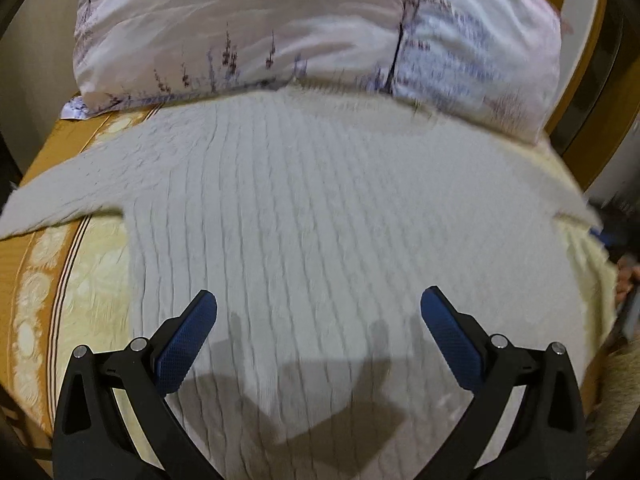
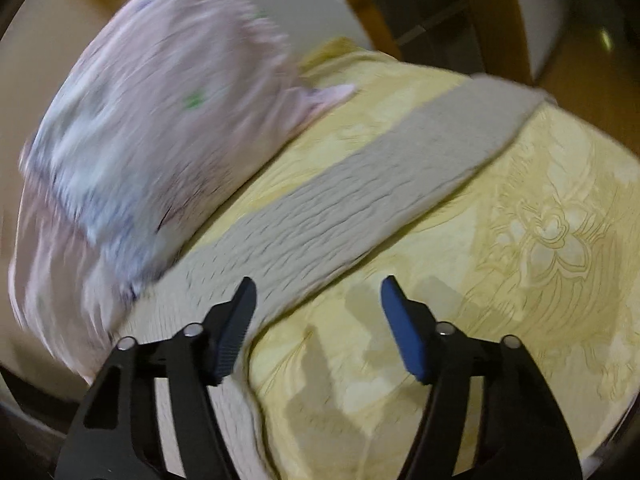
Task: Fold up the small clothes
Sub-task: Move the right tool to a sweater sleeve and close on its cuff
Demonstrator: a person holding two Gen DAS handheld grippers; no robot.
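knitwear filled the left wrist view: a pale ribbed sweater (image 1: 304, 208) lay spread flat on a yellow patterned bedspread (image 1: 92, 292), its body running from the lower middle of the frame up to a floral pillow (image 1: 248, 28) along the top. one sleeve (image 1: 68, 196) stretched out toward the left edge of the frame. the left tool (image 1: 319, 312) hung over the lower body of the sweater with its jaws wide apart and nothing between the blue pads (image 1: 188, 344); its shadow fell on the knit just below. whether the tips touched the cloth could not be told.

in the right wrist view, much blurred, the other sleeve (image 2: 384, 176) lay as a long grey band running diagonally from the lower left of the frame to its cuff at the upper right, on the bedspread (image 2: 520, 240). the pillow (image 2: 160, 120) sat at the upper left, its edge just beside the sleeve. the right tool (image 2: 319, 296) stood partly open and empty, its left pad (image 2: 236, 332) over the near end of the sleeve and its right pad over bare bedspread.

judging from this, the right tool was the nearer one to that sleeve. the sleeve's long axis led away up and to the right from it, so a grip further along toward the cuff would likely serve for folding it inward over the body.
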